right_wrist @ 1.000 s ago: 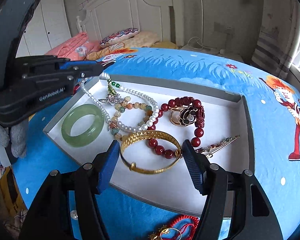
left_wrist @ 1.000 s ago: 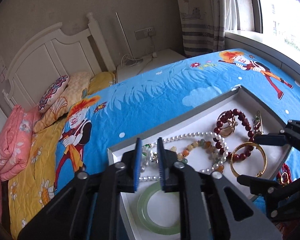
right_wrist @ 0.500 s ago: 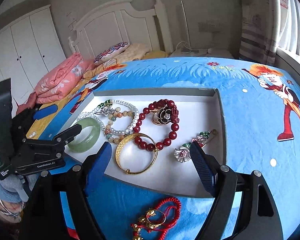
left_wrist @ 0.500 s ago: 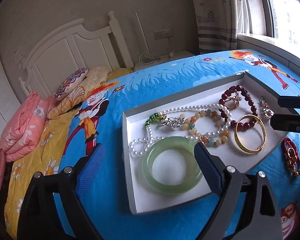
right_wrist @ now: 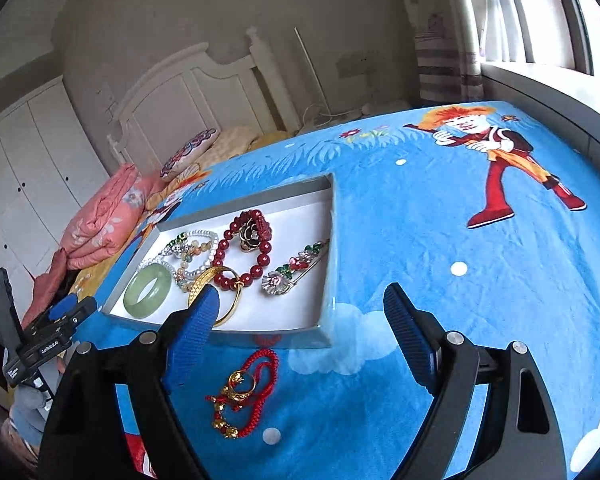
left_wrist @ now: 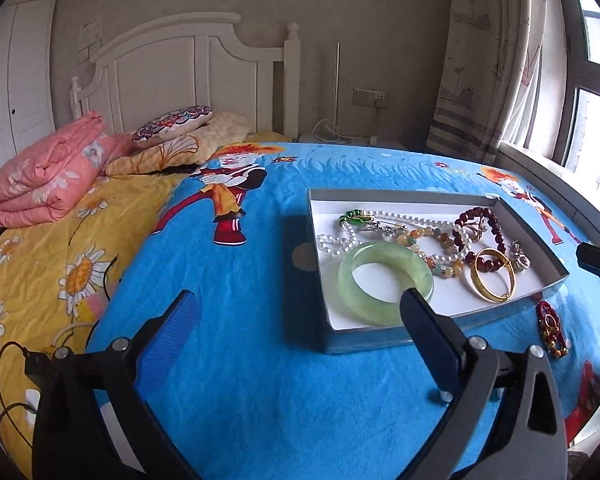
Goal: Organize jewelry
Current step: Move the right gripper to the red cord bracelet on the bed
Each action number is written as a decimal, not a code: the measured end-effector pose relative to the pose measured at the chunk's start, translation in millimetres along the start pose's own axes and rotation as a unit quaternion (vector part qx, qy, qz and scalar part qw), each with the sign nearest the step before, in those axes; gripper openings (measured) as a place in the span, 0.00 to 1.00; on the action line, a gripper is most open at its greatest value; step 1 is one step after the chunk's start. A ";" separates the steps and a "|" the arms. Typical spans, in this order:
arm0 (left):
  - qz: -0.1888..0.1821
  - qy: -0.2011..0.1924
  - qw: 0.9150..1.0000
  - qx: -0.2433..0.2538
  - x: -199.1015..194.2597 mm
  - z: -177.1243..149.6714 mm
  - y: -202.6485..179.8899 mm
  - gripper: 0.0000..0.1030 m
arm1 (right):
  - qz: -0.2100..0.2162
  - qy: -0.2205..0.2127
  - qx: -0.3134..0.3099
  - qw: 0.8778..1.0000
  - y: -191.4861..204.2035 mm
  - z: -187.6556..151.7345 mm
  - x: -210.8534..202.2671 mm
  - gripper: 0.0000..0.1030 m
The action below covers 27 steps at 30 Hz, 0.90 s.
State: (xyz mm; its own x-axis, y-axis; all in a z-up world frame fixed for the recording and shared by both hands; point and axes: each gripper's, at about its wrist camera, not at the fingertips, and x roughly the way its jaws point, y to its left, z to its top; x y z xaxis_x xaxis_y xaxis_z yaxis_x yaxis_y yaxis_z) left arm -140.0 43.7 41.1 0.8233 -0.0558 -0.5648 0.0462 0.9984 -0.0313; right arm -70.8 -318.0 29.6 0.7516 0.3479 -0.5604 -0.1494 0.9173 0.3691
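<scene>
A grey tray (left_wrist: 420, 194) (right_wrist: 327, 280) with a white floor lies on the blue bedspread. In it are a green jade bangle (left_wrist: 384, 282) (right_wrist: 147, 290), a pearl necklace (left_wrist: 404, 220), a dark red bead bracelet (left_wrist: 496, 232) (right_wrist: 256, 252), a gold bangle (left_wrist: 494, 280) (right_wrist: 236, 304) and a flower brooch (right_wrist: 288, 274). A red cord bracelet with gold charms (right_wrist: 246, 384) (left_wrist: 550, 328) lies on the bedspread outside the tray's near edge. My left gripper (left_wrist: 300, 336) is open and empty, in front of the tray. My right gripper (right_wrist: 300, 332) is open and empty, above the tray's near corner.
A folded pink quilt (left_wrist: 48, 176) and pillows (left_wrist: 172, 128) lie at the headboard (left_wrist: 188, 72). A yellow flowered sheet (left_wrist: 40, 272) with cables (left_wrist: 16, 356) is on the left. A window sill (left_wrist: 560, 184) runs along the right.
The left gripper opened from nearly shut over the pearls and drew back from the tray. The right gripper also drew back and turned to the right. The jewelry has not moved.
</scene>
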 end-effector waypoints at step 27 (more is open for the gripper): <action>-0.028 0.030 0.999 0.010 14.2 -3.5 -4.3 0.97 | 0.005 0.083 -0.118 0.990 61.6 -54.9 -1.4 0.69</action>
State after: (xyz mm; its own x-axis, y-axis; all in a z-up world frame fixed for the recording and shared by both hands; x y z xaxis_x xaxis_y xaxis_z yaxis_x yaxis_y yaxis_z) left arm -130.6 38.6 30.3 0.7838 -0.1102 -0.6112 0.1025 0.9936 -0.0477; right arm -116.3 -251.3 12.4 0.6359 0.3669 -0.6790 -0.3168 0.9263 0.2039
